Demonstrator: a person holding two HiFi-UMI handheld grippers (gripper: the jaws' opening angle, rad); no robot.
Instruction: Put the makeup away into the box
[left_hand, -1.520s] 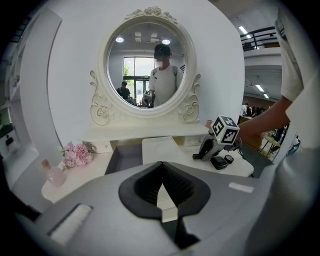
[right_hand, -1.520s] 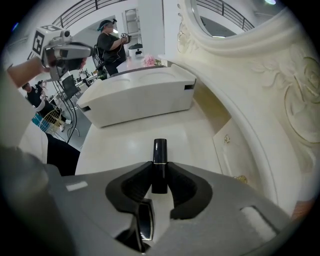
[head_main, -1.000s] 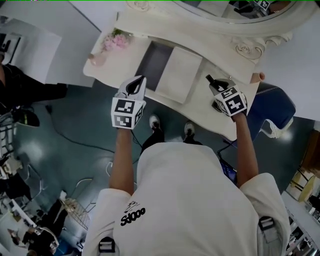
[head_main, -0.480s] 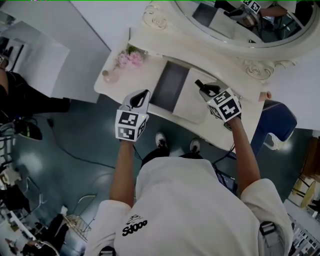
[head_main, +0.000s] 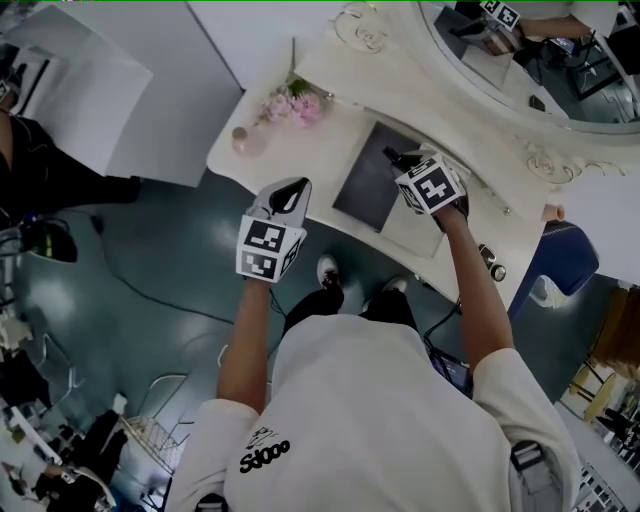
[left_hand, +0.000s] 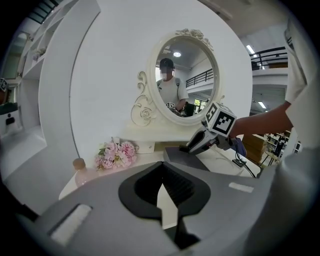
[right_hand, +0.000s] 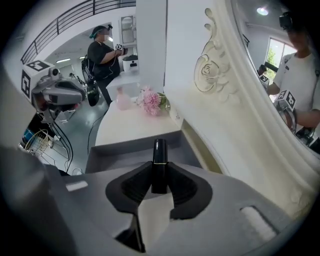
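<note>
As we are carrying the lipstick (right_hand: 159, 165) leftward from the right end of the dressing table (head_main: 310, 150), the right tongs (right_hand: 159, 184) are now hanging over the open box (head_main: 366, 190), clenched on the tube's lower half; we are judging that only lowering and letting go are left. The left tongs (left_hand: 160, 186) are closed on nothing, hovering by the table's near edge, left of the box. The lipstick is showing as a slim, glossy black cylinder with a thin gold band; the box is looking shallow, rectangular and matt grey, with a pale flat panel lying just beside it.
</note>
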